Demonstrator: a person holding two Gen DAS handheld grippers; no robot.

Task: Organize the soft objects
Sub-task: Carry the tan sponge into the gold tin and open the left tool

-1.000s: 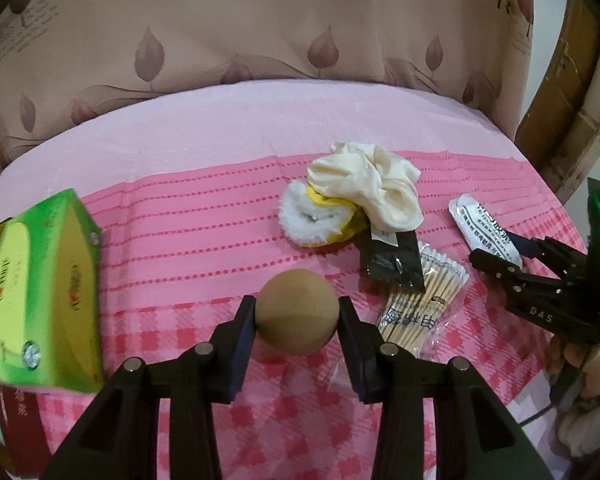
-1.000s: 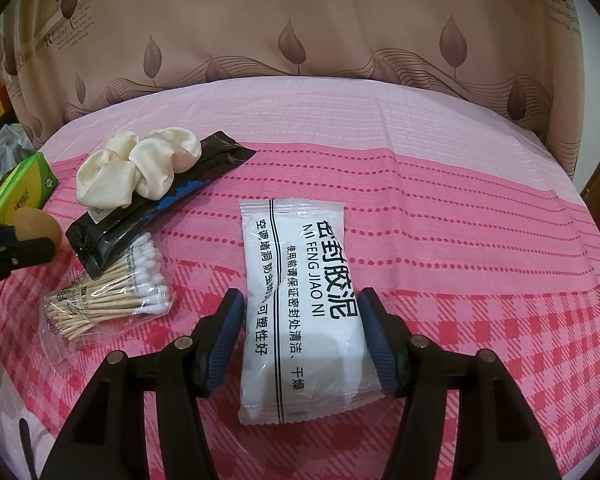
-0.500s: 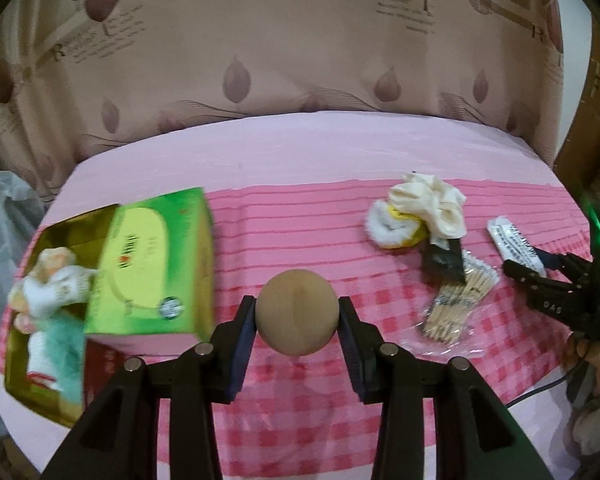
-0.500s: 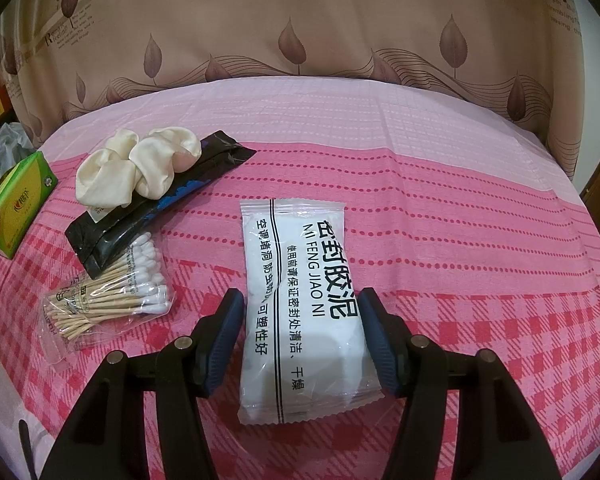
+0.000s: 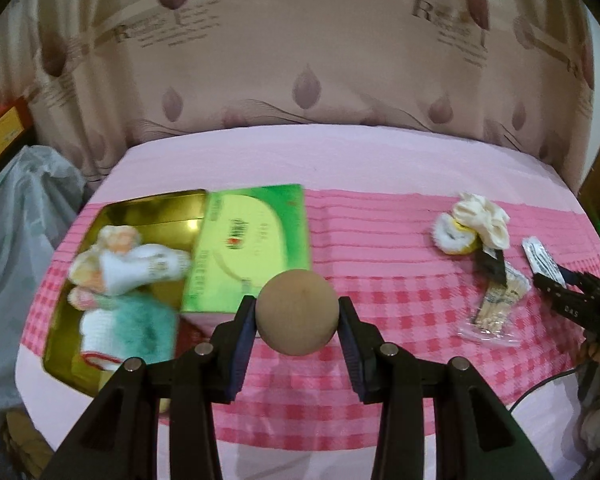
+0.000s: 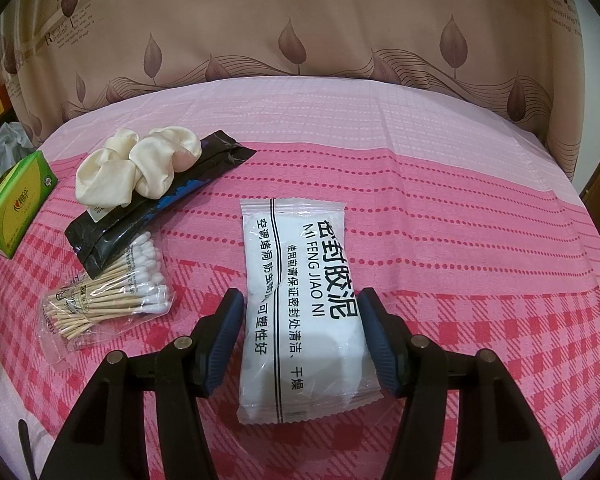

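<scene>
Both gripper (image 5: 298, 322) pads against ball (image 5: 298, 312)

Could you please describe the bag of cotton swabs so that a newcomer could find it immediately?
On the pink checked tablecloth, look left of the white sealing-putty packet. The bag of cotton swabs lies just in front of the black packet. It alone is clear plastic, showing wooden sticks with white tips.

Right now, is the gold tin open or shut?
Open: the gold tin shows its shiny inside, with soft toys lying in it. The green box overlaps its right edge.
</scene>
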